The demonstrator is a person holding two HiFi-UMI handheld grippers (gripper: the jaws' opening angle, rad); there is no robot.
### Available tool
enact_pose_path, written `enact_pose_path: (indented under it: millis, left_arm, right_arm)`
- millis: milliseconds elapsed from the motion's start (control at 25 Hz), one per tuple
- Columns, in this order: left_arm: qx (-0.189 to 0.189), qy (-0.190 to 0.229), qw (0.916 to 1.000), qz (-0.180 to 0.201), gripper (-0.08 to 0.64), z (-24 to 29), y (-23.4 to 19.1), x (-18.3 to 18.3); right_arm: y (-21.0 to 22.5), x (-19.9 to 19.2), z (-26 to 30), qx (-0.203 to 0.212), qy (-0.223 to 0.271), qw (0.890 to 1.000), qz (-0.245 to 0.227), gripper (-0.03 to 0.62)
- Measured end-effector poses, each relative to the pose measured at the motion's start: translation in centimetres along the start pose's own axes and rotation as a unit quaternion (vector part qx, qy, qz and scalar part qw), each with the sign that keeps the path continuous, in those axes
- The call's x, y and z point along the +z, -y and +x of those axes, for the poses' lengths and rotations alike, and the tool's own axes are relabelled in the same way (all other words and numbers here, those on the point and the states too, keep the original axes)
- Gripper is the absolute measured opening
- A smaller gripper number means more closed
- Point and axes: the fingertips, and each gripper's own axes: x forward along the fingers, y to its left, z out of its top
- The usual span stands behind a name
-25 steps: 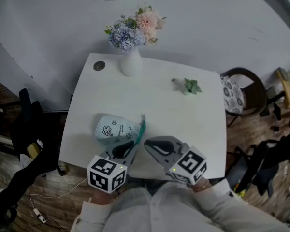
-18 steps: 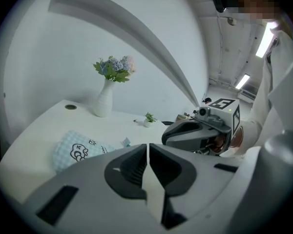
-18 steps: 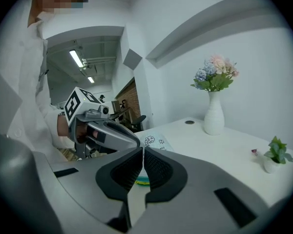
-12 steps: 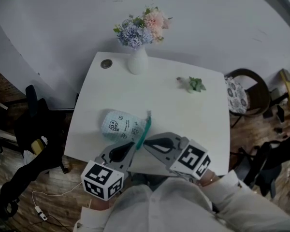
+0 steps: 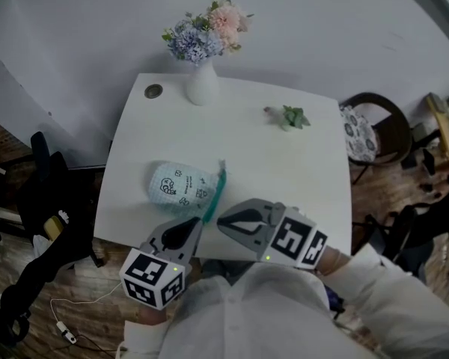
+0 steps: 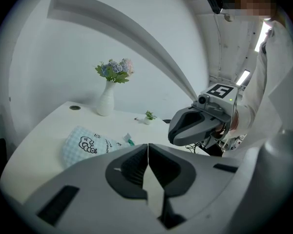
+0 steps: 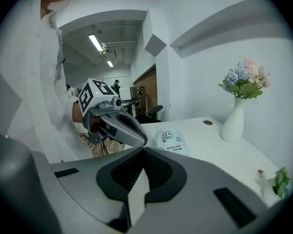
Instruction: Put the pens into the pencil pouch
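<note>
One pouch (image 5: 178,188) just beyond left gripper (image 5: 196,227)

The pale-blue printed fabric pencil pouch (image 5: 176,187) hides whatever it contains. A teal strip (image 5: 216,191) along its 3 o'clock edge could be pen or trim. The small dark round disc (image 5: 153,91) at the white counter's (image 5: 284,163) 11 o'clock corner is too small to identify.

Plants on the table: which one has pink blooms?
The bouquet in the white vase; the small green sprig to its right has none.

The head view looks steeply down on the whole desk (image 5: 284,163). Both gripper views sit low near its front edge, facing across; all share the vase (image 5: 202,92).
</note>
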Motion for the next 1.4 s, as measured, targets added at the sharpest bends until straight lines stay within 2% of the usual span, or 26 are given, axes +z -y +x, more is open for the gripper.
enact_pose_path:
  millis: [640, 1400]
  left_arm:
    - [-0.015, 0.002, 0.9999, -0.007, 0.008, 0.5, 0.5, 0.1]
    - [-0.015, -0.002, 0.9996, -0.023, 0.006, 0.8, 0.5, -0.7]
  right_arm:
    - [0.2, -0.1, 0.3, -0.005, 0.005, 1.0, 0.002, 0.007]
    - [0.3, -0.9, 0.8, -0.012, 0.004, 1.0, 0.012, 0.006]
